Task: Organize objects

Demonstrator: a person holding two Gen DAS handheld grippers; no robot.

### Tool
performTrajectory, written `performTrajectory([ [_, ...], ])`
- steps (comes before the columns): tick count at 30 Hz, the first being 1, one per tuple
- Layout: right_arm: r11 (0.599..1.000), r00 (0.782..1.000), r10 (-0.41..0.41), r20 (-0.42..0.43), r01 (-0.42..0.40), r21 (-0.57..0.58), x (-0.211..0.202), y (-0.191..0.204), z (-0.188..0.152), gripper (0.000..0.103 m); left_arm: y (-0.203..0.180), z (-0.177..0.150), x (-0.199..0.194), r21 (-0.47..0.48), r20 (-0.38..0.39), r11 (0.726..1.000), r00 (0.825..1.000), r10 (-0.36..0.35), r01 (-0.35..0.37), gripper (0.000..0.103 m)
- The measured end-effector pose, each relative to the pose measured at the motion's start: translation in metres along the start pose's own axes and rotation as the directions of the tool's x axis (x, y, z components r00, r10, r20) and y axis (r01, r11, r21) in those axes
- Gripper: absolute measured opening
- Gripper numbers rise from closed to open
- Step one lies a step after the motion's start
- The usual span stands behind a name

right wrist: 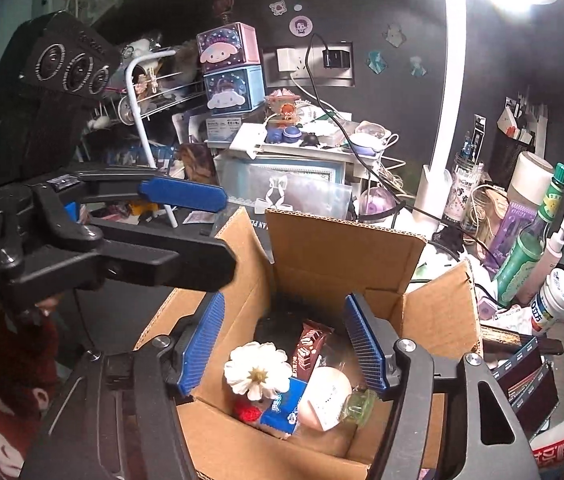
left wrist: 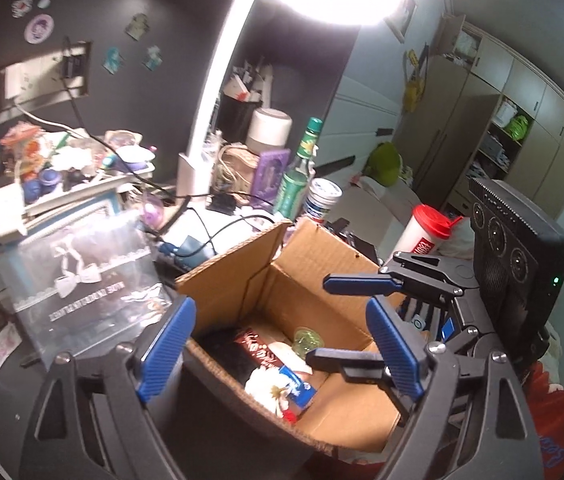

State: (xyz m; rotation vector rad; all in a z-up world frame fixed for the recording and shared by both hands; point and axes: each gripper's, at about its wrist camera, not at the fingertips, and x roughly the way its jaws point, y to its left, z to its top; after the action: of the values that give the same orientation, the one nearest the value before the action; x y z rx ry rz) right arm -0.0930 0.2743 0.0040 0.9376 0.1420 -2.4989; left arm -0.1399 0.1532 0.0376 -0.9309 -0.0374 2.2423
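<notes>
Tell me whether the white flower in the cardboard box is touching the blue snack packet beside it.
Touching. The right wrist view shows the white flower with its petals overlapping the blue snack packet in the cardboard box, with no gap between them.

The right tongs (right wrist: pixel 283 344) hang over an open cardboard box (right wrist: pixel 345 248), jaws spread wide with nothing between them. The blue ribbed pads (right wrist: pixel 202 344) frame the box's inside. In the box lie a white fabric flower (right wrist: pixel 256 372), a brown chocolate bar wrapper (right wrist: pixel 307 346), a blue snack packet (right wrist: pixel 283 408), a red knitted piece (right wrist: pixel 249 414) and a clear bottle with a green cap (right wrist: pixel 357 406). The left tongs (right wrist: pixel 202 228) reach in from the left above the box's flap, also spread apart and empty. To the right on the cluttered table stand a green glass bottle (right wrist: pixel 529 248) and a white jar (right wrist: pixel 553 304). Behind the box sit pastel character drawers (right wrist: pixel 230 68).
</notes>
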Motion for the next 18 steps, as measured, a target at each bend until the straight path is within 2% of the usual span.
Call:
performTrajectory([
  [5,1.000,0.999,-0.011,0.045,0.012,-0.029,-0.005,0.011,0.001,0.071,0.002,-0.014,-0.025,-0.005,0.073,0.995,0.993,0.097,-0.097,0.094],
  [7,0.999,0.998,-0.026,0.064,0.029,-0.041,-0.007,0.015,0.001,0.081,0.003,-0.019,-0.036,-0.019,0.099,0.989,0.984,0.145,-0.144,0.095],
  [8,0.998,0.996,-0.034,0.086,0.039,-0.048,-0.009,0.018,0.001,0.091,0.004,-0.022,-0.041,-0.023,0.109,0.985,0.979,0.171,-0.170,0.095],
  [9,0.998,0.994,-0.039,0.103,0.044,-0.054,-0.010,0.020,0.001,0.095,0.004,-0.026,-0.046,-0.028,0.120,0.979,0.972,0.202,-0.200,0.095],
  [14,0.995,0.977,-0.048,0.209,0.066,-0.077,-0.020,0.030,-0.001,0.096,0.010,-0.045,-0.068,-0.083,0.172,0.955,0.940,0.295,-0.285,0.095],
  [18,0.994,0.955,0.014,0.295,0.019,-0.108,-0.028,0.034,-0.003,0.098,0.013,-0.058,-0.085,-0.131,0.229,0.923,0.895,0.382,-0.361,0.095],
])
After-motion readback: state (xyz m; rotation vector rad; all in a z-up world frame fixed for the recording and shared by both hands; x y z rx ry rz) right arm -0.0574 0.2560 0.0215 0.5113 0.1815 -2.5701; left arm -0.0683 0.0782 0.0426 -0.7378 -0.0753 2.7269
